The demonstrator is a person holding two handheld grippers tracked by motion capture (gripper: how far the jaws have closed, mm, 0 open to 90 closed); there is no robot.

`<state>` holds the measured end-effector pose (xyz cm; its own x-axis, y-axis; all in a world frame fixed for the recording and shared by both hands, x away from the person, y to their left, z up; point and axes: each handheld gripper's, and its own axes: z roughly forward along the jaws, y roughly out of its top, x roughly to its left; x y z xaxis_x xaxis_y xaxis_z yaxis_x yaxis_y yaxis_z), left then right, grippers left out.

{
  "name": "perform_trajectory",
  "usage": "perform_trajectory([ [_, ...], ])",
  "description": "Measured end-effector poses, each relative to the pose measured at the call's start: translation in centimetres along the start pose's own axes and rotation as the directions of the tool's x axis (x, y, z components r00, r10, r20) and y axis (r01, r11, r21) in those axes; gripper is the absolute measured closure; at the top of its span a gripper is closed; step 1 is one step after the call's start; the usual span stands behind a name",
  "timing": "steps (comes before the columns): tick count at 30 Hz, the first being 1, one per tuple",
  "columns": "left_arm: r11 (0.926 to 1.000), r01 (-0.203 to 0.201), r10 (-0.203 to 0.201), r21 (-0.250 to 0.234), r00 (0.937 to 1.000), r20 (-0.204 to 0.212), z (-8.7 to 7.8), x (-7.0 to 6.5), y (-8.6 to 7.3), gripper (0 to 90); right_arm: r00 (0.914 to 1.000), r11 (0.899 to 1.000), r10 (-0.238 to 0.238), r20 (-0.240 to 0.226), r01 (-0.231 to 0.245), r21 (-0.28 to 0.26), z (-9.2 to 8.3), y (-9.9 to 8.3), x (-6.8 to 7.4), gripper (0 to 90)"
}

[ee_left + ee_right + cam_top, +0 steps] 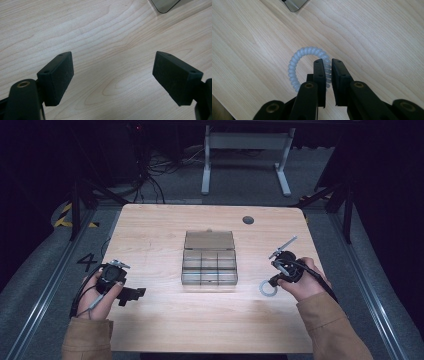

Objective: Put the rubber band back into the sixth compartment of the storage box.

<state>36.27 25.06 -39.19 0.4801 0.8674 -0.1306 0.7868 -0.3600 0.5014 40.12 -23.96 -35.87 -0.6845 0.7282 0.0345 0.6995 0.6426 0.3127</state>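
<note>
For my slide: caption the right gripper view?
Right gripper shut on a pale spiral hair tie above the wooden table.

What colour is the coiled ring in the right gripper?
Pale bluish-white, translucent; the coiled ring shows best in the right gripper view.

Table: a light wood-grain top (165, 330) with rounded corners and a dark round cable port (248, 220) near its far right edge
Floor: grey carpet (240, 190) lay beyond the table and along both sides
Markings: yellow-and-black hazard tape (64, 215) at the far left, and a dark figure "4" (87, 262) on the floor beside the table's left edge
Rails: pale metal rails (40, 305) ran along both sides of the table
Furniture: a white desk frame (245, 150) stood behind the table
Cables: black leads (155, 170) lay tangled on the carpet at the far left
Light: the tabletop was lit, the surroundings stayed nearly black
</note>
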Motion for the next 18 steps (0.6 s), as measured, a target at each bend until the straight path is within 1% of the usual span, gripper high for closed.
perform_trajectory([
  [7, 1.0000, -0.001, 0.001, 0.000, 1.0000, 0.000, -0.1, 0.1, -0.1, 17.8, 0.9999, 1.000, -0.011, -0.007, 0.011, -0.010, -0.1, 1.1, -0.1, 83.0],
  [10, 1.0000, 0.001, -0.001, -0.001, 1.0000, 0.000, 0.0, 0.0, -0.1, 17.7, 0.9996, 1.000, -0.022, -0.015, 0.022, -0.016, -0.2, 1.8, -0.1, 83.0],
  [17, 1.0000, -0.002, 0.002, -0.002, 1.0000, 0.003, -0.1, 0.1, -0.1, 17.8, 0.9989, 0.999, -0.045, -0.010, 0.045, -0.006, -0.1, 3.5, 0.2, 83.0],
  [18, 1.0000, 0.001, -0.001, -0.001, 1.0000, 0.004, 0.0, 0.1, -0.1, 17.7, 0.9987, 0.999, -0.049, -0.009, 0.049, -0.006, -0.1, 3.9, 0.3, 83.0],
])
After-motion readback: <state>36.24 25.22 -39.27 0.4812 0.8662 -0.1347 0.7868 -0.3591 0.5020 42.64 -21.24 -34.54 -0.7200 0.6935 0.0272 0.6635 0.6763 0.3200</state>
